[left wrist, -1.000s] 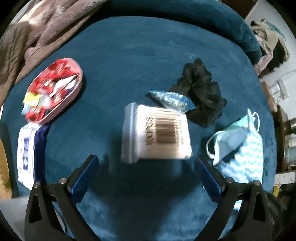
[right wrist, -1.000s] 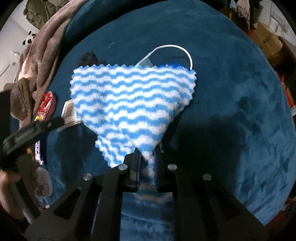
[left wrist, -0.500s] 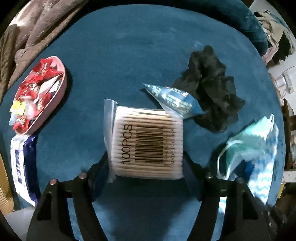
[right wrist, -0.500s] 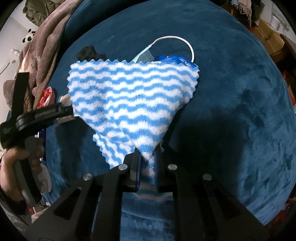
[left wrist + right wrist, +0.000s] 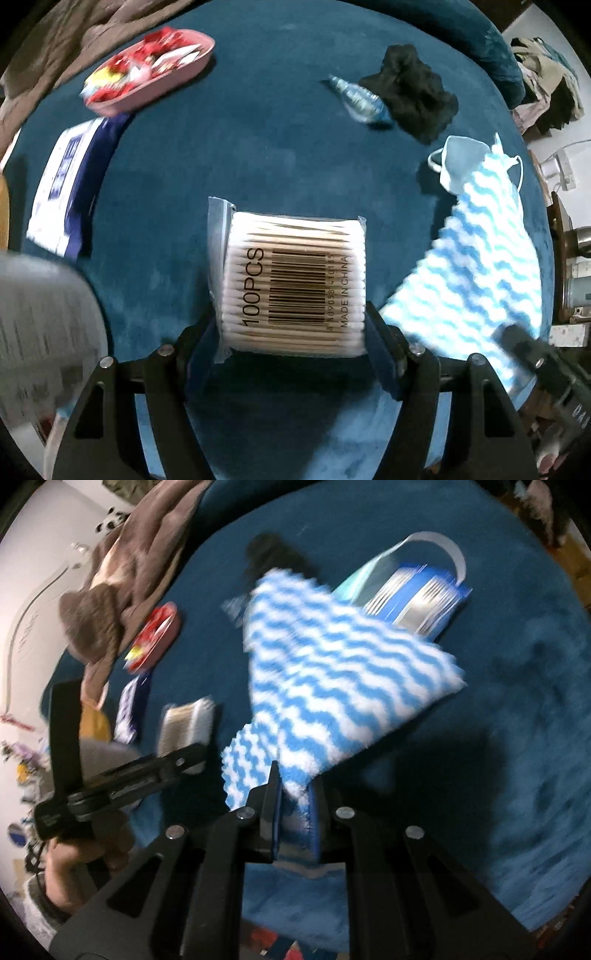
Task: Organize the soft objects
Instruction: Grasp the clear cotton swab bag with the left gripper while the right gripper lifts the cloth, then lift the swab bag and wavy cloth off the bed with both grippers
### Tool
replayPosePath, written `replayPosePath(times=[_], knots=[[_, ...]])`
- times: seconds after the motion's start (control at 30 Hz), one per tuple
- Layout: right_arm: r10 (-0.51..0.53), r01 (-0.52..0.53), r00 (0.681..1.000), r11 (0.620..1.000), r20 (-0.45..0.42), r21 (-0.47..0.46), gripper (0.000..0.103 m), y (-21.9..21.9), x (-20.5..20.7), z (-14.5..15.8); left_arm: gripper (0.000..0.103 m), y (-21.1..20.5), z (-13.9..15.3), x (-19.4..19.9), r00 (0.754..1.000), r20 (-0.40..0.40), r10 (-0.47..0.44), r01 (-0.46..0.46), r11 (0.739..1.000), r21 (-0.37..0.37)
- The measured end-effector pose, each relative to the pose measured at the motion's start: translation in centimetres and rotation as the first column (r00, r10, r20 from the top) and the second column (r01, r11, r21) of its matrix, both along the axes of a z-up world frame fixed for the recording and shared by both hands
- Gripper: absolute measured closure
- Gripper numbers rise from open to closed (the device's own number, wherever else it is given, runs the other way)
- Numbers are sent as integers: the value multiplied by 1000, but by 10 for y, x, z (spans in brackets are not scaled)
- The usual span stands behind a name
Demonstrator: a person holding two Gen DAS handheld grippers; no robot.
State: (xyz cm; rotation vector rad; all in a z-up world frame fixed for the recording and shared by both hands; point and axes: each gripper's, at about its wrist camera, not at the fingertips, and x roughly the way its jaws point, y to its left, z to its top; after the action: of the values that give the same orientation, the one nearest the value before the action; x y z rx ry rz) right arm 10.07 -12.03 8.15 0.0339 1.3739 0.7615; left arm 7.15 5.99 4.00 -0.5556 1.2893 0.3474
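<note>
- Plush teal blanket (image 5: 229, 155) covered the whole surface under everything, with a brown blanket (image 5: 122, 579) bunched along its far left edge.
- Blue-and-white wavy-striped cloth (image 5: 332, 679) hung, blurred, from the right tongs (image 5: 293, 805), which were clenched on its lower corner; the rest of it spread out above the teal blanket. In the left wrist view the same cloth (image 5: 480, 269) showed at the right.
- A white and navy pack (image 5: 62, 184) lay flat at the left, just below a pink oval tray (image 5: 173, 77) filled with red-wrapped sweets.
- A bag of cotton swabs (image 5: 295, 284), printed with a barcode and "100PCS", sat between the pads of the left tongs (image 5: 291, 350). Those tongs had just closed in and were grasping the bag by its two ends.
- A light blue face mask (image 5: 461, 162) lay beside the upper end of the striped cloth, its ear loop showing.
- In the right wrist view a blue and silver packet (image 5: 421, 598) lay beyond the cloth, next to the mask.
- A black scrunchie (image 5: 413, 96) lay at the far side, touching a small blue wrapped packet (image 5: 360, 98).
</note>
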Motion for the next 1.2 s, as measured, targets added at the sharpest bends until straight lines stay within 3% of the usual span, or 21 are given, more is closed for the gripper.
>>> replayPosePath(times=[0.1,0.13,0.17,0.2,0.23,0.27,0.4,0.57,0.77,0.9,1.0,1.07,1.1,1.13,1.17,1.2], knots=[[38,-41,998,998,-56,-50,83,2,-5,-13,28,-5,-3,-10,1000,1,16,-16,1000,-2],[34,-38,998,996,-54,-76,69,-1,-3,-15,28,-5,-3,-12,1000,1,16,-16,1000,-1],[22,-25,999,996,-36,-81,46,-5,-2,-13,28,-5,-3,-11,1000,2,17,-17,1000,-1],[7,-7,1000,997,-3,-75,34,-10,1,-8,27,-4,-3,-10,1000,2,18,-18,1000,-3],[-10,12,999,998,30,-63,14,-15,3,-2,25,-4,-4,-9,1000,2,18,-18,1000,-7],[-26,29,998,999,65,-46,7,-21,6,5,22,-5,-5,-7,1000,2,19,-19,1000,-10],[3,1,990,1000,144,-25,7,-20,27,17,21,3,-7,-2,1000,11,22,-22,1000,-14],[162,-148,961,986,224,-79,7,15,33,10,21,17,2,-41,1000,28,15,-15,1000,-12],[348,-340,934,935,79,-103,7,38,14,-33,21,26,10,-61,999,45,19,-18,999,-34],[432,-416,893,899,123,-138,3,42,-12,-35,21,26,10,-65,999,52,11,-10,999,-33],[453,-421,878,885,156,-197,7,47,-18,-36,21,27,6,-65,999,48,13,-11,999,-39],[418,-382,893,900,166,-212,37,46,-14,-33,21,28,5,-64,999,43,16,-14,999,-42],[394,-358,903,910,169,-210,46,44,-11,-30,21,30,5,-64,999,42,18,-16,999,-46],[378,-343,910,918,170,-200,73,40,-7,-28,21,31,5,-63,999,40,21,-19,999,-48],[353,-321,920,927,169,-193,89,35,-3,-25,21,31,4,-62,999,39,27,-25,998,-51],[328,-298,931,937,163,-183,89,29,2,-24,21,32,4,-62,999,39,32,-30,998,-55]])
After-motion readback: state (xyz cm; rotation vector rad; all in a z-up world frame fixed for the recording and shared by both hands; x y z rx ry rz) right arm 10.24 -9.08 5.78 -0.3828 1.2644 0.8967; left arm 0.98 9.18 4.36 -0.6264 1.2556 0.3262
